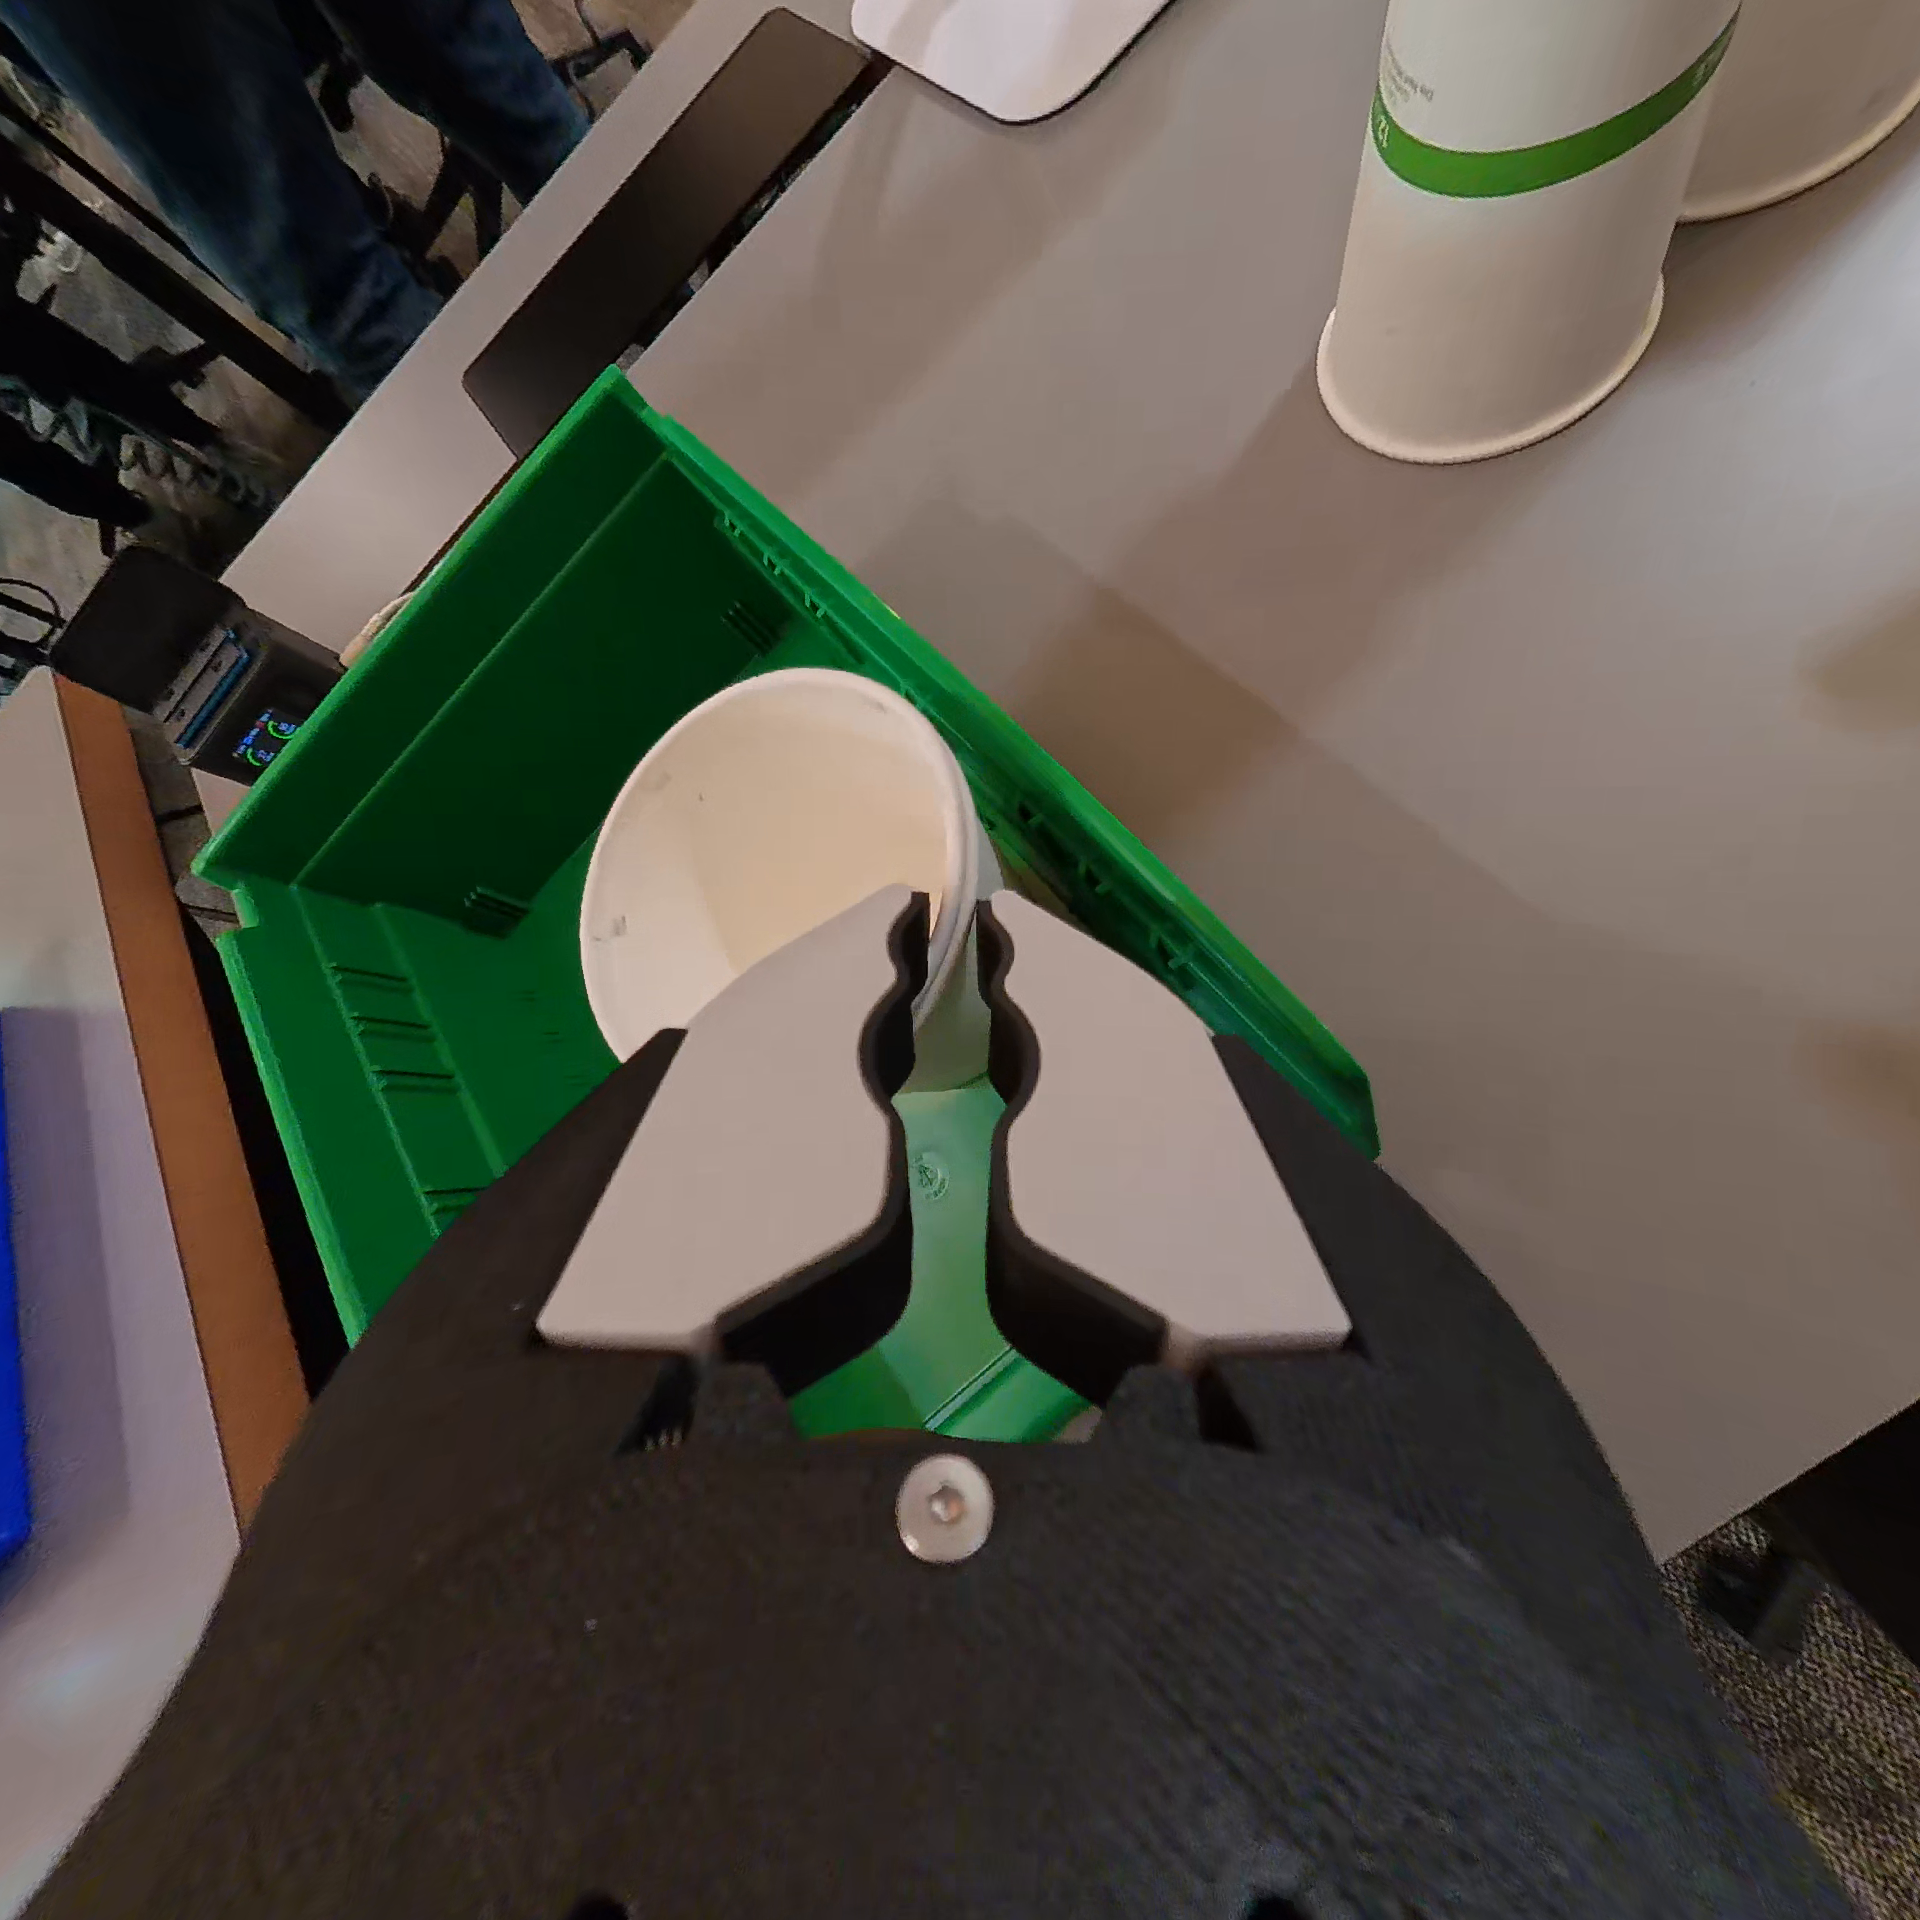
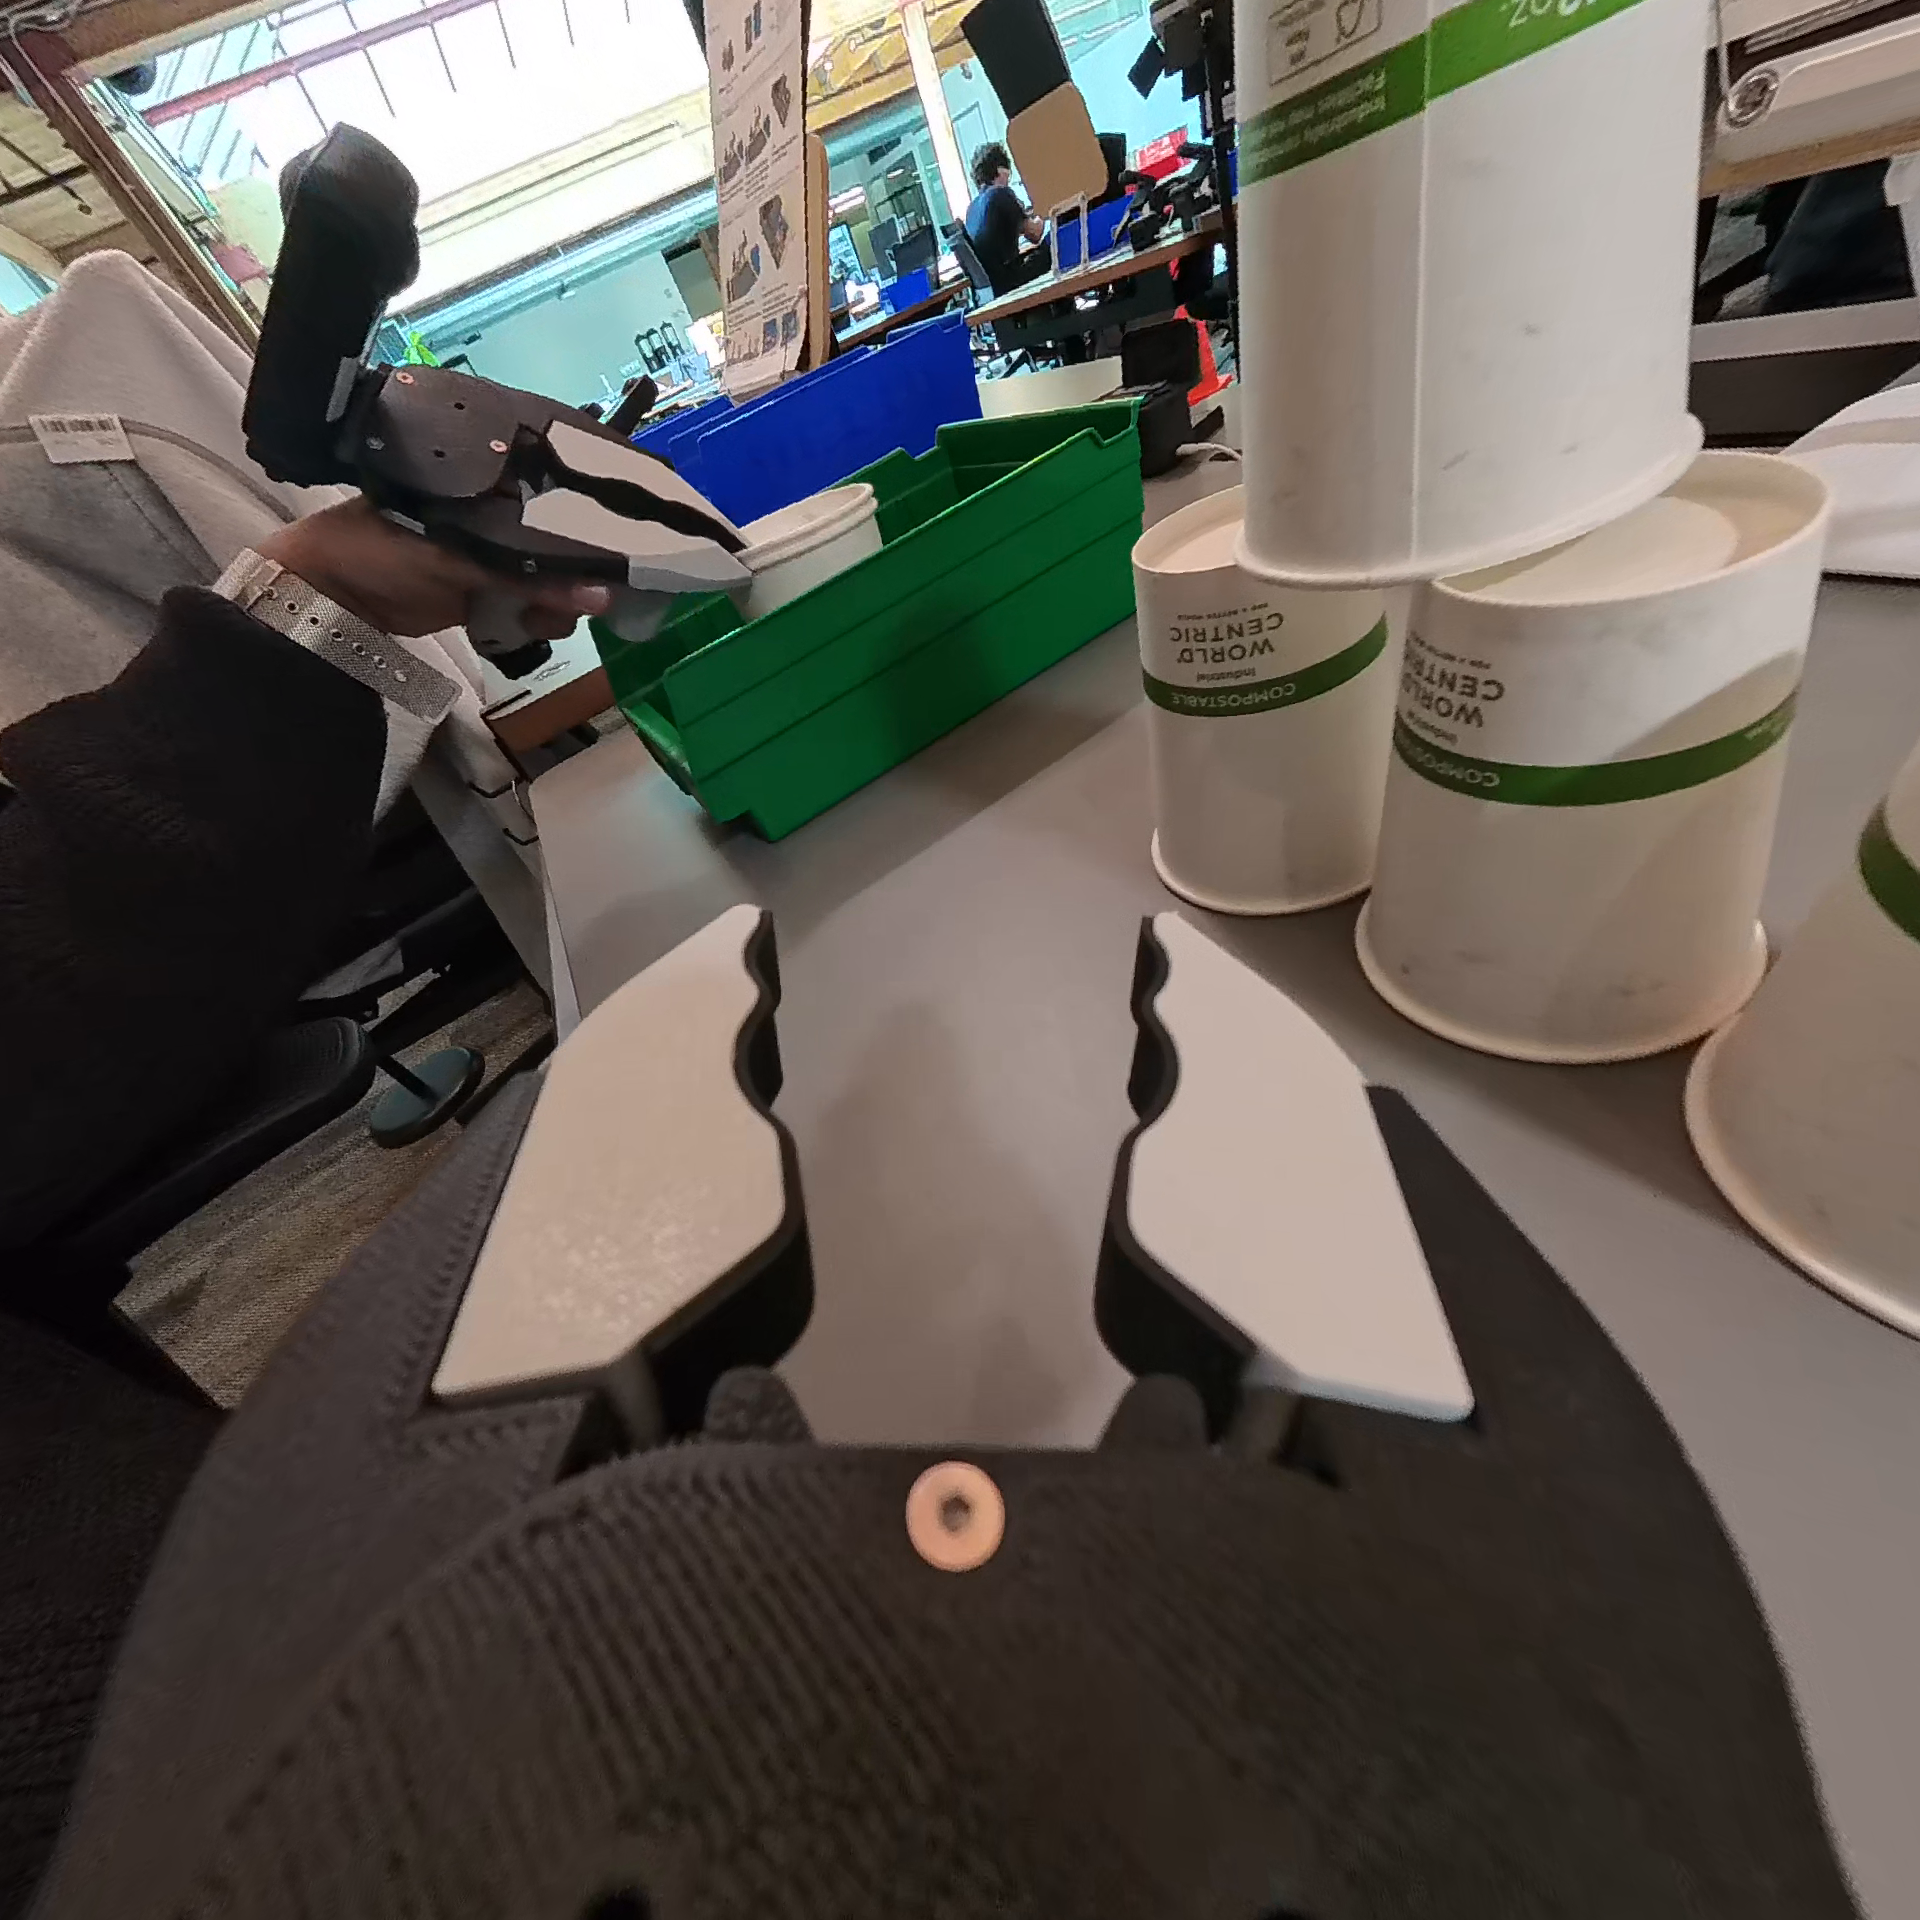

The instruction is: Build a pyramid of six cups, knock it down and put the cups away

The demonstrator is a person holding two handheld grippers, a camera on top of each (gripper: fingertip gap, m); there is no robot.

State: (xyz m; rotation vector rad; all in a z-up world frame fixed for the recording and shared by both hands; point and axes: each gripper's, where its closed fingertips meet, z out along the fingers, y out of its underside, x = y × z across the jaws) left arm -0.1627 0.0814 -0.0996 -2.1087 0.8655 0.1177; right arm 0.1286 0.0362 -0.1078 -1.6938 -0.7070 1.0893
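My left gripper (image 1: 951, 914) is shut on the rim of a white paper cup (image 1: 769, 842), one finger inside the wall and one outside. It holds the cup upright, mouth up, over the inside of a green plastic bin (image 1: 499, 727). The right wrist view shows the same left gripper (image 2: 717, 566), cup (image 2: 821, 540) and bin (image 2: 883, 665) at the table's far left. My right gripper (image 2: 956, 935) is open and empty, low over the grey table (image 2: 935, 862). Upside-down white cups with green bands (image 2: 1262, 707) stand to its right, stacked in a pyramid.
Upside-down cups (image 1: 1496, 239) stand on the grey table (image 1: 1351, 727) beyond the bin. Blue bins (image 2: 831, 416) sit behind the green one. A small black device with a lit screen (image 1: 197, 665) lies left of the bin. A person's sleeve and hand (image 2: 343, 582) hold the left gripper.
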